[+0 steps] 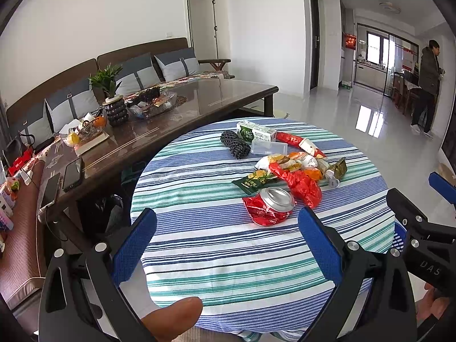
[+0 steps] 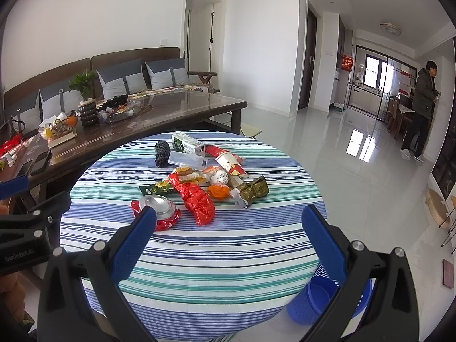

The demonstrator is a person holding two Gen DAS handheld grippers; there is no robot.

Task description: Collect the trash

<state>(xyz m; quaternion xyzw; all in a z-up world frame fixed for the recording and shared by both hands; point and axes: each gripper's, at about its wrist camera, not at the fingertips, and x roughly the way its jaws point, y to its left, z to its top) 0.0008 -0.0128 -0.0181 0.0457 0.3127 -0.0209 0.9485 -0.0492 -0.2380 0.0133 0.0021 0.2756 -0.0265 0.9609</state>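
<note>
Trash nearest both spread, empty tools is the crushed red can [image 1: 269, 205], just ahead of the left tool [image 1: 227, 242] and ahead-left of the right tool [image 2: 228, 240].

Both wrist views look forward and down, side by side, from near the striped round table [image 1: 228, 242] they share.

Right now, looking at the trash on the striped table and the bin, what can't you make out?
- Blue plastic slatted bin: right wrist view, interior partly hidden by the right gripper; left wrist view shows only a sliver.
- Crushed red drink can: its near side is covered by a blue pad in the right wrist view.
- Green-and-white carton: print too small to read.
</note>
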